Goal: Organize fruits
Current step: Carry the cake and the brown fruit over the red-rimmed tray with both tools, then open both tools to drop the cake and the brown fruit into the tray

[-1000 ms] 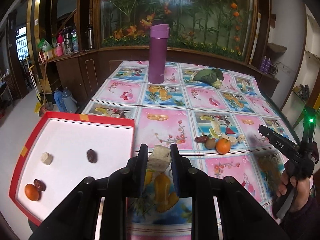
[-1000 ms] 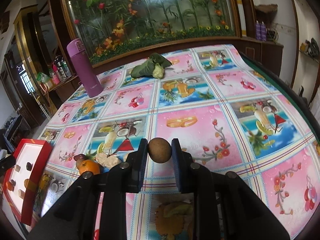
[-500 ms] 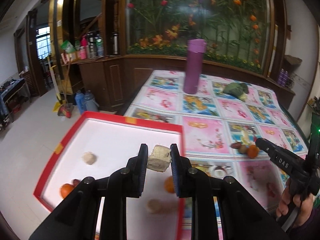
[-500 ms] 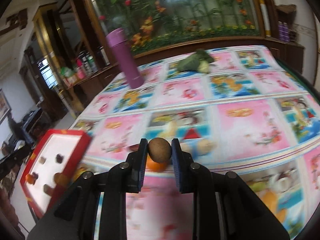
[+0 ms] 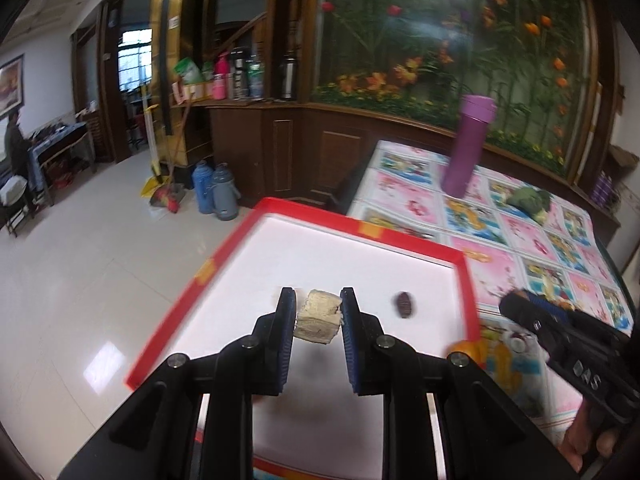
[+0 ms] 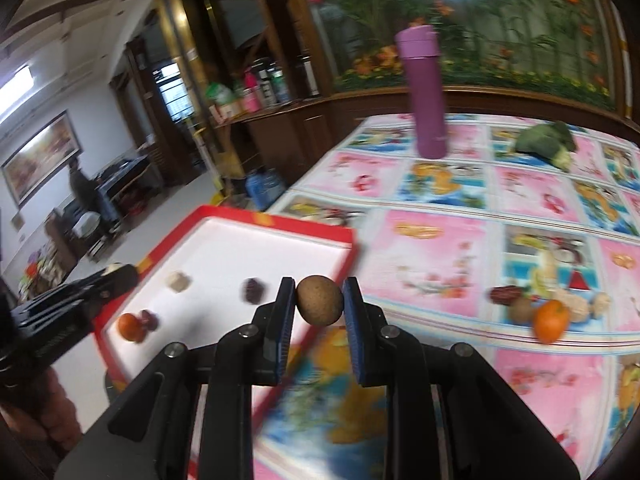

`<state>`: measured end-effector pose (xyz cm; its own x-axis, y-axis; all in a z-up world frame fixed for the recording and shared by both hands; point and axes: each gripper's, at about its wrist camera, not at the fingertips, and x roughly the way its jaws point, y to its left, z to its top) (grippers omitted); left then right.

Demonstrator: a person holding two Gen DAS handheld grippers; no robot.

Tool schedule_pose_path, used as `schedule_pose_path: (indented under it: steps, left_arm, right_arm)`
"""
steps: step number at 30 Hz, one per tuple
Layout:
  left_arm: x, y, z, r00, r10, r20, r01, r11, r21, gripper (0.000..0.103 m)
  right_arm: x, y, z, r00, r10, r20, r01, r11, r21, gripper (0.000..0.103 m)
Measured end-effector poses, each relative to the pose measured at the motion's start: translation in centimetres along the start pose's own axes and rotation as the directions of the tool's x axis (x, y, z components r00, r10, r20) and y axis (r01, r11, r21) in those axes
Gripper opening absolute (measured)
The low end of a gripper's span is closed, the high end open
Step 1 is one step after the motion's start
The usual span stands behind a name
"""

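My left gripper [image 5: 318, 314] is shut on a pale beige chunk [image 5: 318, 316] and hangs over the white floor of the red-rimmed tray [image 5: 360, 228], left of a dark date [image 5: 405, 305]. My right gripper [image 6: 319, 300] is shut on a round brown fruit [image 6: 319, 300] above the tray's right rim [image 6: 280, 222]. In the right wrist view the tray holds an orange [image 6: 129, 326], a date beside it [image 6: 149, 319], another date [image 6: 253, 290] and a pale chunk [image 6: 178, 281]. A small pile of fruit with an orange [image 6: 551, 320] lies on the tablecloth at the right.
A purple flask [image 6: 425, 92] stands upright at the back of the table, with a green leafy bundle [image 6: 546, 145] to its right. The tray sits at the table's left edge, with open floor and two blue jugs [image 5: 216, 194] beyond. A person stands far left.
Both grippers have swung left with their loads. The left one went from over the tablecloth to over the tray; the right one moved from mid-table to the tray's right rim.
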<state>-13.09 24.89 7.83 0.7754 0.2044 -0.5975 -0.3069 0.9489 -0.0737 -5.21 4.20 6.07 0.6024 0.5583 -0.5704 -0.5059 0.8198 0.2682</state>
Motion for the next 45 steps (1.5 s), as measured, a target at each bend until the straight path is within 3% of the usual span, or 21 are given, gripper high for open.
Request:
schedule_pose_path:
  steps: [12,18,25,34,40,45]
  left_arm:
    - [0.5,6.6,-0.5,0.996,0.087,-0.013,-0.088,0.992,-0.095,0.021]
    - [0.6,5.9,-0.8,0.998,0.061,-0.016,-0.062,0.996,-0.064,0.021]
    - [1.3,4.1,-0.8,0.999,0.022,-0.035,-0.022,1.000,0.002,0.021]
    - [2.4,2.5,0.5,0.996,-0.011,-0.087,0.020,0.994,0.106,0.021]
    - [4.6,1.7,0.1,0.984,0.000,-0.175,0.029,0.986,0.161,0.021]
    - [5.0,1.1,0.4,0.980,0.025,-0.197,0.011,0.984,0.181,0.022]
  right_arm:
    - [3.1,8.1,-2.0,0.989,0.098,-0.112,-0.112,0.985,-0.133,0.026]
    - [4.0,10.5,-3.0,0.979,0.132,-0.156,-0.159,0.971,-0.176,0.026]
    - [5.4,10.4,-4.9,0.946,0.183,-0.267,-0.222,0.968,-0.121,0.026]
    - [5.8,9.3,-6.1,0.940,0.153,-0.306,-0.196,0.974,-0.113,0.026]
    - [5.4,9.4,-6.2,0.939,0.143,-0.313,-0.196,0.970,-0.145,0.026]
    - [3.8,8.5,-6.3,0.934,0.175,-0.312,-0.228,0.963,-0.144,0.029]
